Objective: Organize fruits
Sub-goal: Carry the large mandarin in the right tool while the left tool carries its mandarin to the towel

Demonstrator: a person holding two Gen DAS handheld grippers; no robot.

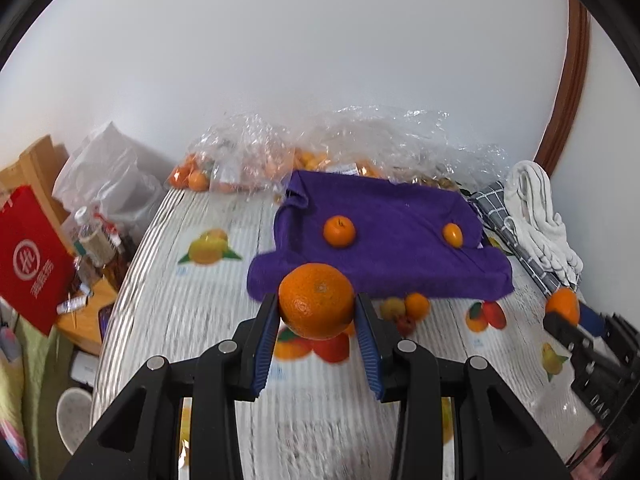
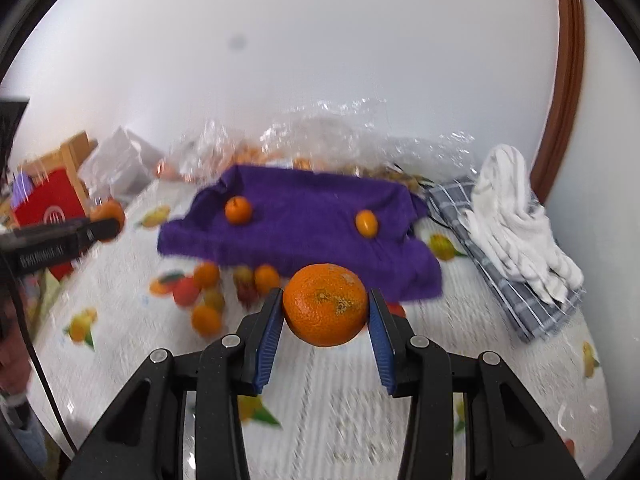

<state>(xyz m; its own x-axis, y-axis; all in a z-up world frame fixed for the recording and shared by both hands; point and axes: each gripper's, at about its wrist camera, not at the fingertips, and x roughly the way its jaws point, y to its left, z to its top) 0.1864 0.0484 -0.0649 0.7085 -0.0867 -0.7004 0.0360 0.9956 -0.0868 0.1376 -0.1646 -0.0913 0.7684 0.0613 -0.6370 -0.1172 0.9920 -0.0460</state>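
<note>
— Orange, item one: a large orange (image 1: 316,301) clamped between the blue pads of the left hand-held gripper (image 1: 317,312), jaws narrowed onto its sides, fruit clear of the tabletop (image 1: 168,320).

— And the other hand?

— Item two: a second large orange (image 2: 325,304), pinched the same way in the right hand-held gripper (image 2: 326,312). Both tools tilt downward and forward toward the purple towel (image 1: 384,240); the right one shows at the left view's edge.

— Why the side grip?

— My guess: pads across the widest part keep a round fruit from rolling out while it is carried.

— What's on the towel?

— Item three: a small mandarin (image 1: 339,231) on its left part; item four: a smaller oval fruit (image 1: 453,235), perhaps a kumquat, on its right, well apart. That spacing suggests sorting by kind, so the held oranges likely belong there too.

— Beyond?

— Loose small fruit (image 2: 206,276) just in front of the towel's near edge; clear plastic bags (image 1: 248,152) of fruit against the wall; folded white and checked cloths (image 1: 536,216) to the right.
</note>
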